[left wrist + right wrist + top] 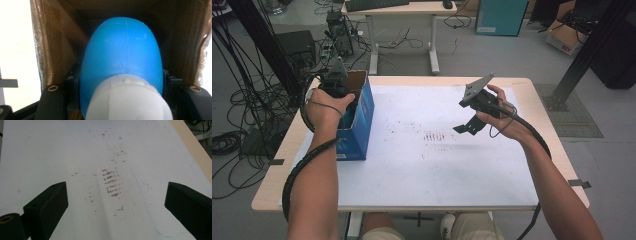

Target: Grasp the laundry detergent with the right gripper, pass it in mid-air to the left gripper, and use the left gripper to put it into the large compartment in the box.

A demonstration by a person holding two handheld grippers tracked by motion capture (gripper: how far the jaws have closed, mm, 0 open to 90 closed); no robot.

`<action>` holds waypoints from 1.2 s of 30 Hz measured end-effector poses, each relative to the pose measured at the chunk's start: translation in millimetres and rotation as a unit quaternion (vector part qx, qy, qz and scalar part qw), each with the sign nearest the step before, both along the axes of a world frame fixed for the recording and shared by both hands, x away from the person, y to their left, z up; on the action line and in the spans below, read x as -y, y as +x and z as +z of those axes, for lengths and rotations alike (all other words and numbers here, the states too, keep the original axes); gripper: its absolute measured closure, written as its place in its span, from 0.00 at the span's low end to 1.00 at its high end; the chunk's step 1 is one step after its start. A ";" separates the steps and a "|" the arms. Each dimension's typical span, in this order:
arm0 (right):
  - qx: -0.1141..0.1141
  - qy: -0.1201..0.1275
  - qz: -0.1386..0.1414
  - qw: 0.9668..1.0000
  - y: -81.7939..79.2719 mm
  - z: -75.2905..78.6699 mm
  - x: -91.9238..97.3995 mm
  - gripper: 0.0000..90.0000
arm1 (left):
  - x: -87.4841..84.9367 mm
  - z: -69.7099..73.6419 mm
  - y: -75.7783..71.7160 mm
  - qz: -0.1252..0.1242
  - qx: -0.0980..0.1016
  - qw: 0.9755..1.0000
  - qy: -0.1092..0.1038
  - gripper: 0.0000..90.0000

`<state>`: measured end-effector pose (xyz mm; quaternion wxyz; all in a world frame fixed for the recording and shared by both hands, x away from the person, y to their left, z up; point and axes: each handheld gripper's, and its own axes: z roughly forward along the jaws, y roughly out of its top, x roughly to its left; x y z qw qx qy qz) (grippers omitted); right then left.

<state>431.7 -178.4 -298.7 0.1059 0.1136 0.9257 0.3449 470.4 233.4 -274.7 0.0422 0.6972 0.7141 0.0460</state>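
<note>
We see left gripper (343,98) clamping blue bottle (122,55) inside cardboard box (360,117) | right gripper (469,127) jaws spread, empty, above white mat (422,165)

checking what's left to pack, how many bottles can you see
1. A blue bottle with a white cap sits in the left claw, inside the open blue cardboard box at the table's left edge. More could lie hidden deeper in the box.
</note>
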 end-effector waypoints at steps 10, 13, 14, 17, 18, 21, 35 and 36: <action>0.000 0.005 -0.003 1.000 -0.3 -1.7 2.0 0.06 | 1.1 -0.1 0.2 0.001 0.000 1.000 0.002 0.41; 0.000 0.004 -0.003 1.000 -0.1 -1.5 2.7 0.06 | 1.2 -0.2 0.3 0.001 0.001 1.000 0.002 0.41; 0.000 0.003 -0.005 1.000 -0.3 -1.3 3.0 0.06 | 1.0 0.3 0.4 0.000 -0.002 1.000 0.001 0.41; -0.001 0.005 -0.005 1.000 -0.7 -1.0 3.4 0.06 | 0.9 -0.1 0.1 0.001 0.001 1.000 0.002 0.41; 0.000 0.005 -0.004 1.000 -0.5 -1.0 3.6 0.06 | 0.7 -0.1 0.0 -0.001 0.003 1.000 0.002 0.41; -0.002 0.004 -0.006 1.000 -0.8 -1.5 3.7 0.06 | -0.5 -0.2 -0.3 -0.001 0.005 1.000 0.001 0.41; 0.001 0.001 -0.002 1.000 1.1 -0.9 3.6 0.06 | -1.0 -0.3 0.1 -0.002 0.006 1.000 0.001 0.41; -0.001 0.002 -0.004 1.000 0.4 -0.9 3.3 0.06 | -1.2 -0.4 -0.1 -0.002 0.007 1.000 0.001 0.41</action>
